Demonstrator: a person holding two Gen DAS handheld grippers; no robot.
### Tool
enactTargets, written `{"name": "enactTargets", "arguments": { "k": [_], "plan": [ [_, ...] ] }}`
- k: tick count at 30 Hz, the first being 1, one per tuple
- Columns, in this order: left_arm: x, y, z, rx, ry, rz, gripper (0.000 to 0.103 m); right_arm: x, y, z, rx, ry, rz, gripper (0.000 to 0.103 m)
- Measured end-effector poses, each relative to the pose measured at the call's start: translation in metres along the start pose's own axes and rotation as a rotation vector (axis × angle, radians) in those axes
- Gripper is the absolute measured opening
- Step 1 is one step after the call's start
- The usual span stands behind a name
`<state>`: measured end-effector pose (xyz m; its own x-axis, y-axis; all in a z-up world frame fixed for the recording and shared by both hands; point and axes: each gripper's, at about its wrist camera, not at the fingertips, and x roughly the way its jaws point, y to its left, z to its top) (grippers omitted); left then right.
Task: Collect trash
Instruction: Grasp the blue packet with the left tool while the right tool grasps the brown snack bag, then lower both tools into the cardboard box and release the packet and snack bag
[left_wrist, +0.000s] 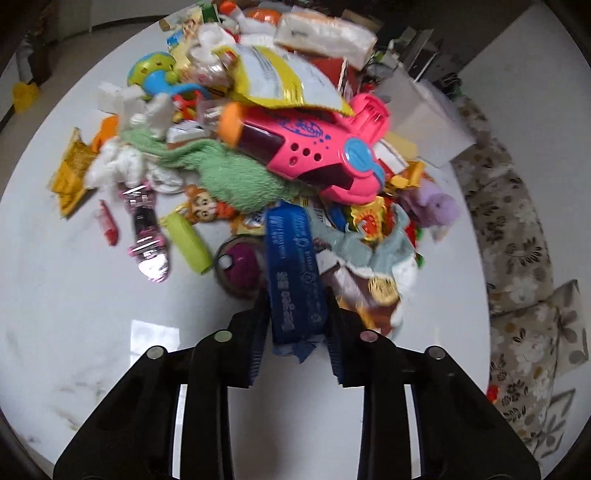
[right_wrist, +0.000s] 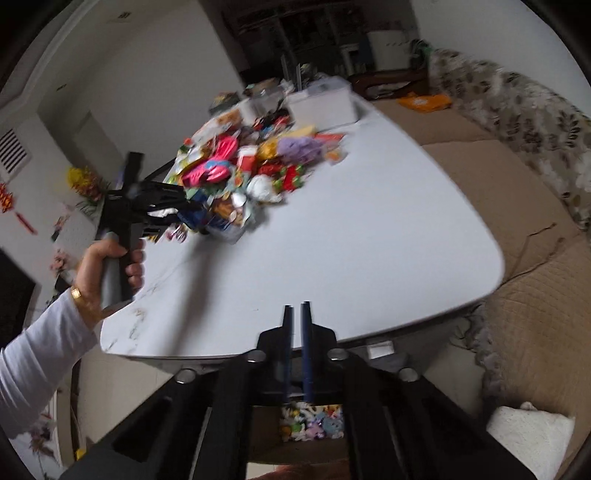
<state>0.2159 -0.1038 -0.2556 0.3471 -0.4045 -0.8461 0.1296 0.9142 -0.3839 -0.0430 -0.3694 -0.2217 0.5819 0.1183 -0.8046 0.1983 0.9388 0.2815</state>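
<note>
A heap of wrappers, toys and cloths (left_wrist: 258, 147) lies on the white table (left_wrist: 74, 295). My left gripper (left_wrist: 297, 299) is at the heap's near edge, shut on a long blue wrapper (left_wrist: 291, 258) whose crumpled end sticks out behind the pads. From the right wrist view, the left gripper (right_wrist: 192, 214) reaches into the heap (right_wrist: 251, 166), held by a hand (right_wrist: 107, 266) in a white sleeve. My right gripper (right_wrist: 296, 310) hangs over the table's near edge (right_wrist: 351, 332). Its fingers are together with nothing between them, well away from the heap.
Near the blue wrapper lie a pink toy (left_wrist: 314, 144), a green cloth (left_wrist: 236, 177), a shiny pink wrapper (left_wrist: 146, 229) and a yellow-green tube (left_wrist: 188, 240). A white box (right_wrist: 321, 103) stands behind the heap. A sofa (right_wrist: 517, 229) runs along the right. Something colourful and patterned (right_wrist: 314, 421) sits below the right gripper.
</note>
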Motion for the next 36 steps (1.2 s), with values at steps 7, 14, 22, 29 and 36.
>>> {"name": "enactTargets", "arguments": {
  "k": [7,14,22,29,36],
  "plan": [
    [-0.076,0.031,-0.016,0.049,-0.087,-0.072,0.026,0.039,0.022,0.011,-0.1,0.024,0.001,0.051],
    [-0.12,0.051,-0.079,0.03,-0.075,-0.158,0.026,0.12,0.11,0.077,-0.383,-0.045,-0.042,0.067],
    [-0.127,0.087,-0.181,-0.074,0.034,-0.157,0.026,0.233,0.176,0.119,-0.574,0.041,-0.276,0.057],
    [-0.124,0.102,-0.215,-0.065,0.071,-0.149,0.026,0.209,0.162,0.129,-0.441,0.033,-0.216,0.046],
    [-0.121,0.096,-0.222,0.009,0.1,-0.162,0.026,0.116,0.144,0.111,-0.302,0.002,0.009,0.046]
  ]
}}
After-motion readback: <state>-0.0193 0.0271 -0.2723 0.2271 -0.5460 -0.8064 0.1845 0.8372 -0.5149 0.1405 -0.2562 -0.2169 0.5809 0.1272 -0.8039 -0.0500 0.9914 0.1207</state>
